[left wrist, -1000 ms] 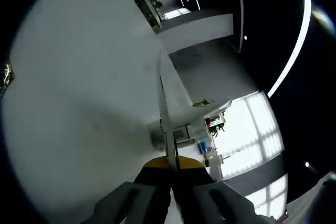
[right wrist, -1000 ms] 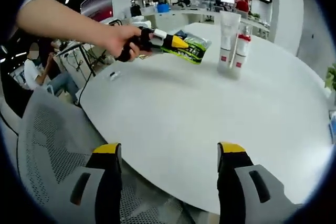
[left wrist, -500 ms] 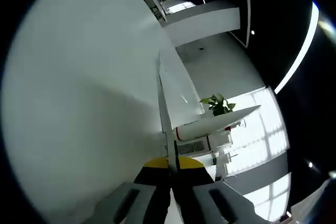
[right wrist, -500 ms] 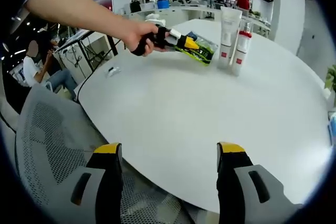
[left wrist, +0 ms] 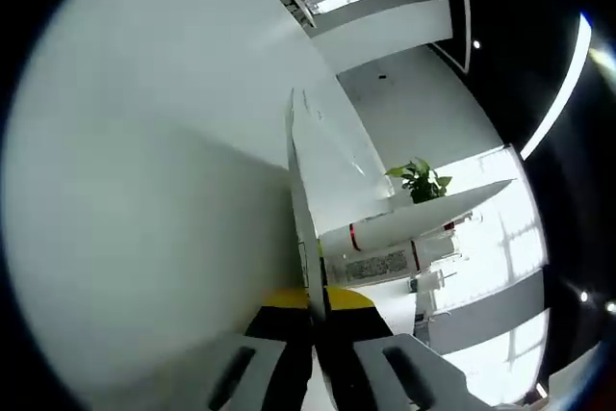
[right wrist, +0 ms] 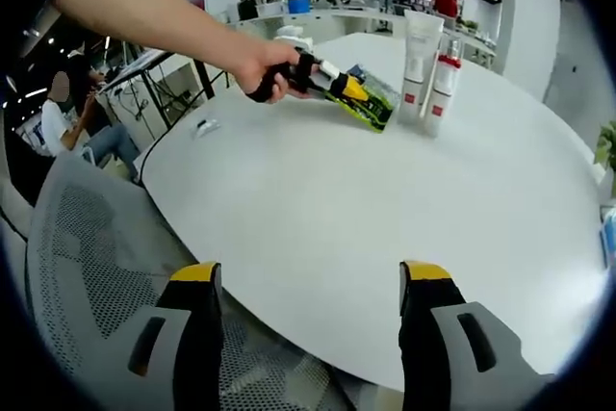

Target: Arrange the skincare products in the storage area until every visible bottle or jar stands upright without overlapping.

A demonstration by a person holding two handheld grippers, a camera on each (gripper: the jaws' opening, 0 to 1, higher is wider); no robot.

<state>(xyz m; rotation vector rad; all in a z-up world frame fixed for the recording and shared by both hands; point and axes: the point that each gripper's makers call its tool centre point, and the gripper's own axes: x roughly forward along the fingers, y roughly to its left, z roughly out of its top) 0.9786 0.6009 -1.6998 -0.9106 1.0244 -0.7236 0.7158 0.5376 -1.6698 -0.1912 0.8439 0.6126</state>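
Where the left gripper view looks along its own jaws, the left gripper (left wrist: 316,307) is clenched on the thin edge of a flat packet (left wrist: 300,209) above the white table (left wrist: 144,190), with a white tube (left wrist: 404,228) beyond it. In the right gripper view, the right gripper (right wrist: 308,286) hangs released over the table's near edge; across it the left gripper holds the green packet against the table beside the upright tube and a red-capped bottle (right wrist: 442,86).

Right gripper view from the table (right wrist: 318,228) edge, looking across; left gripper view rolled, skimming the tabletop, both sharing the tubes (right wrist: 422,60).
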